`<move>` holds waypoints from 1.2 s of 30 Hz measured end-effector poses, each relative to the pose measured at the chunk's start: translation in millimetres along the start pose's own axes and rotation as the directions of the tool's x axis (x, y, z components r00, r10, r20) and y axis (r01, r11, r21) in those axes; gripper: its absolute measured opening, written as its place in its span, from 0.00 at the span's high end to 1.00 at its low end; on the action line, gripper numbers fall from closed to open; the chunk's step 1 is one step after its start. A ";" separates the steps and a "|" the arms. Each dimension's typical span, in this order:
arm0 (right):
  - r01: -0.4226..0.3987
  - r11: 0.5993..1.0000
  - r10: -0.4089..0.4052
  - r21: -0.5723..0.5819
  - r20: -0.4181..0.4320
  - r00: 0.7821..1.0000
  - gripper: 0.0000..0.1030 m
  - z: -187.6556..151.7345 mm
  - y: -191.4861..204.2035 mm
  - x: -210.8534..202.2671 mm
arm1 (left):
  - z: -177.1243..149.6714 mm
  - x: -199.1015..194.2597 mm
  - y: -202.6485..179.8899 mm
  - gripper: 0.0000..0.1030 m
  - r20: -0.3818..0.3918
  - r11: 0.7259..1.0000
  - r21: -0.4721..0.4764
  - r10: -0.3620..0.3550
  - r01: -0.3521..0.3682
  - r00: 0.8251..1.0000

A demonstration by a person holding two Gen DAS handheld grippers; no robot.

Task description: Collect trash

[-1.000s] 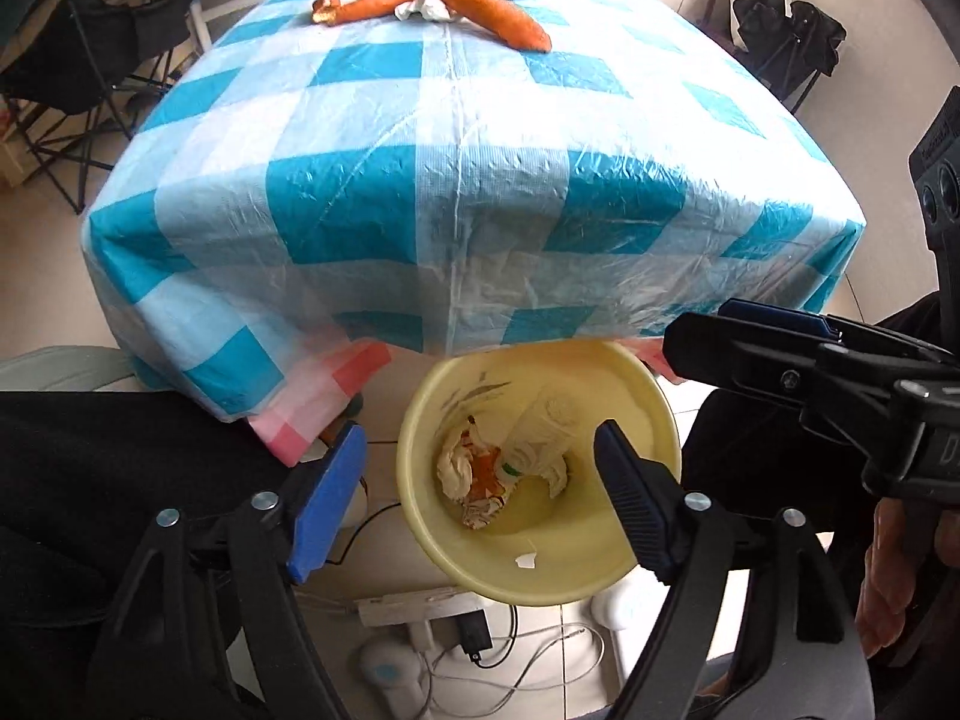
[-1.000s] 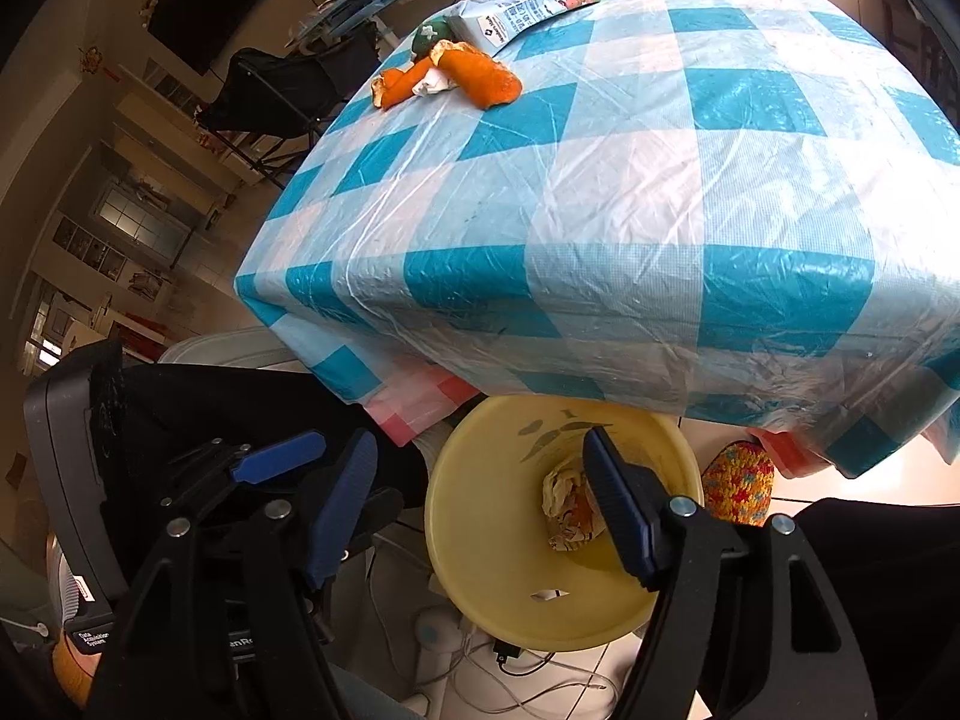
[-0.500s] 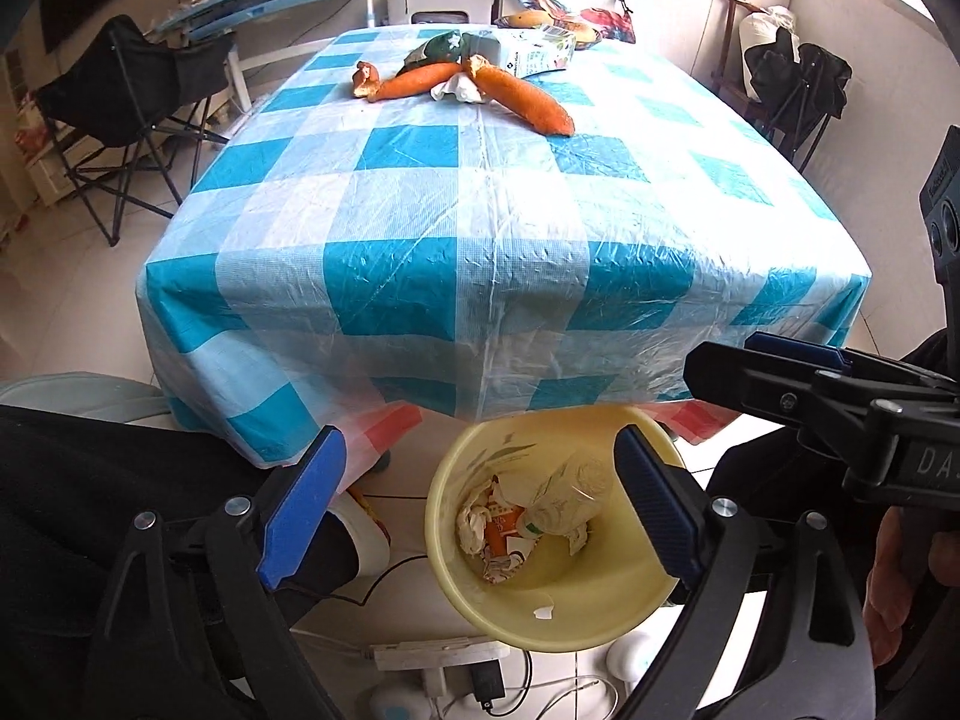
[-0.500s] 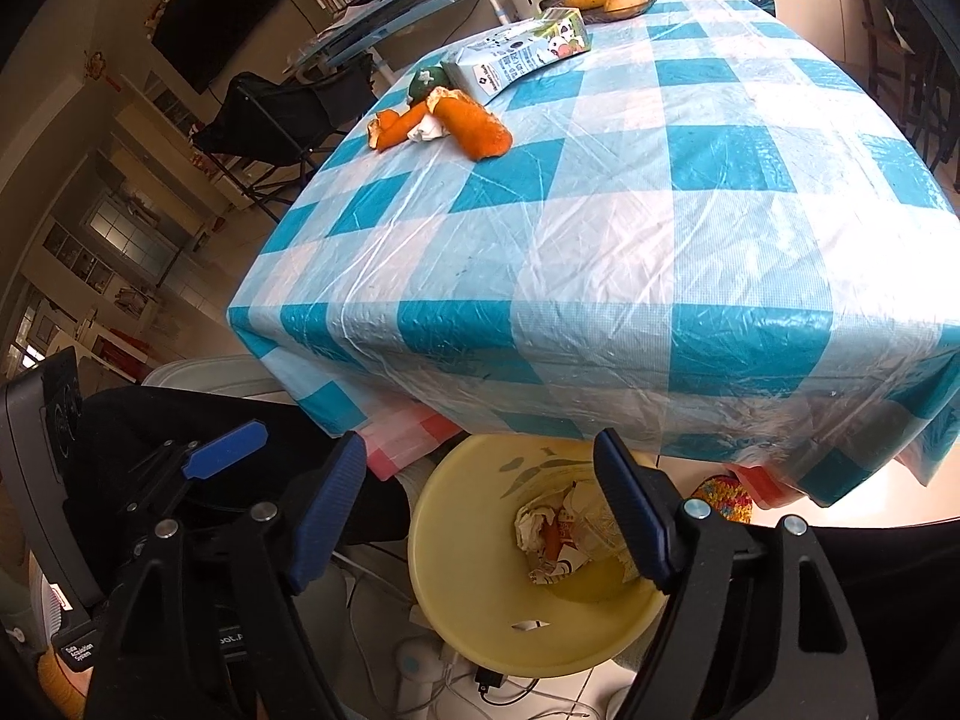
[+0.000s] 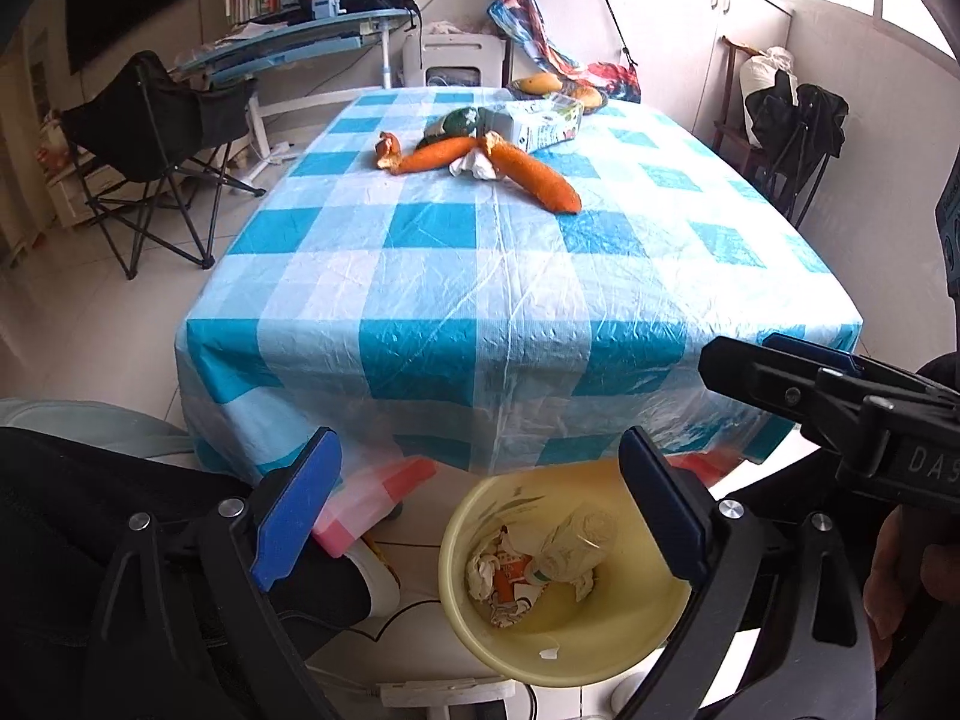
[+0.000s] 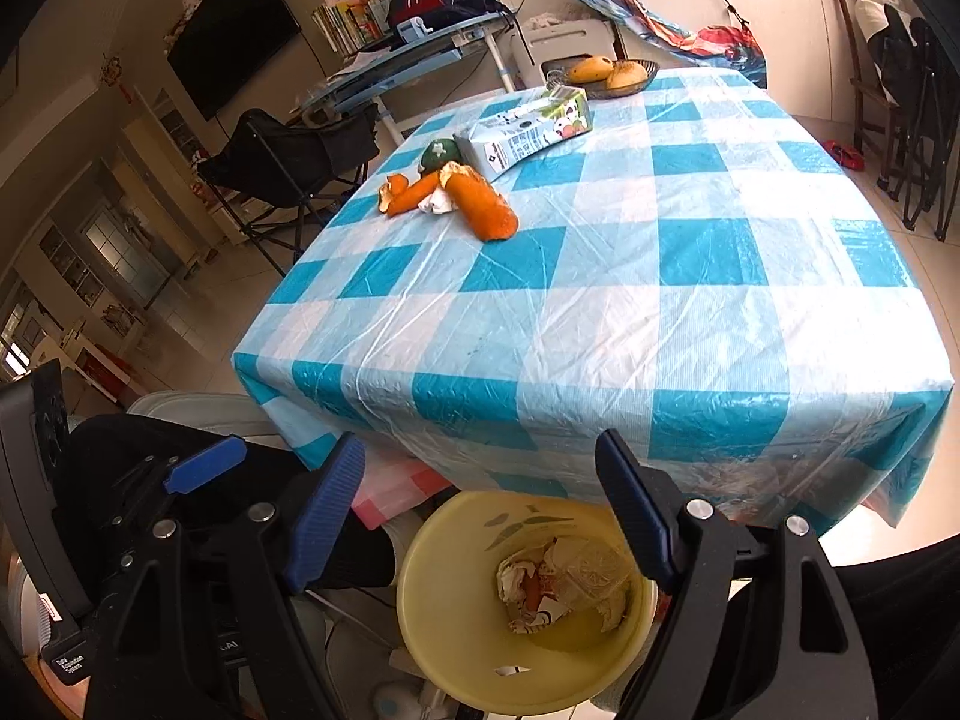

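Observation:
A yellow bin [image 5: 630, 618] stands on the floor under the near edge of the table and holds crumpled paper and a plastic bottle [image 5: 576, 546]. My left gripper [image 5: 480, 444] hangs above the bin; its jaws are opening and nothing is between them. My right gripper [image 6: 480, 444] is open and empty over the same bin [image 6: 456, 600]. Far back on the blue checked tablecloth [image 5: 516, 276] lie two orange peels [image 5: 534, 177], a white tissue [image 5: 474, 167], a milk carton [image 5: 540, 123] and a dark green item [image 5: 459, 120].
A fruit bowl [image 6: 606, 75] sits at the table's far end. A black folding chair [image 5: 150, 138] stands to the left of the table. A power strip [image 5: 444, 693] and cables lie on the floor by the bin. A person's dark trouser leg [image 5: 90, 510] is beside the bin.
Both grippers have risen and tipped upward, so the bin sits lower in view and the whole table top shows. The jaws of both stand wider than before.

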State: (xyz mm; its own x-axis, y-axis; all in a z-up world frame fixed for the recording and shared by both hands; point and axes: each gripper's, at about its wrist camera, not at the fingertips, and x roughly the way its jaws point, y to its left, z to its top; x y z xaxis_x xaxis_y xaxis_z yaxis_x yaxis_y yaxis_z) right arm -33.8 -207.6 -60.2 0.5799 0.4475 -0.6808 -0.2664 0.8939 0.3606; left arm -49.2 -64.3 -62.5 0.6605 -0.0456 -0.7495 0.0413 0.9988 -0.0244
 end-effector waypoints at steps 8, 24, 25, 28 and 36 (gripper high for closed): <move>-0.004 1.000 0.003 0.003 0.032 0.999 0.25 5.3 2.1 1.9 | 6.6 -2.0 2.9 0.10 0.035 1.000 -0.020 0.006 -0.005 0.999; 0.013 1.000 -0.013 0.027 -0.001 1.000 0.24 9.7 -2.3 18.6 | 16.8 11.5 12.5 0.10 0.022 0.998 -0.053 0.046 -0.044 0.999; 0.014 1.000 -0.014 0.026 -0.005 1.000 0.24 8.9 -2.2 19.5 | 16.9 11.9 12.5 0.10 0.021 0.998 -0.052 0.046 -0.045 0.999; 0.017 1.000 -0.016 0.022 -0.013 1.000 0.24 8.4 -1.7 22.1 | 16.6 13.4 13.6 0.10 0.014 0.998 -0.054 0.044 -0.043 0.999; 0.016 1.000 -0.016 0.014 -0.020 1.000 0.23 11.4 0.9 26.1 | 15.6 14.5 15.7 0.09 0.005 0.997 -0.063 0.039 -0.038 0.999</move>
State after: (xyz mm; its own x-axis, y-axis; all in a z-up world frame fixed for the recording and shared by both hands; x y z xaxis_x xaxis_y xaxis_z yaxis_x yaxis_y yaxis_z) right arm -10.2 -195.4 -70.4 0.5682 0.4337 -0.6994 -0.2464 0.9005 0.3582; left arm -27.3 -49.5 -63.4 0.6656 -0.0070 -0.7462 -0.0316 0.9988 -0.0375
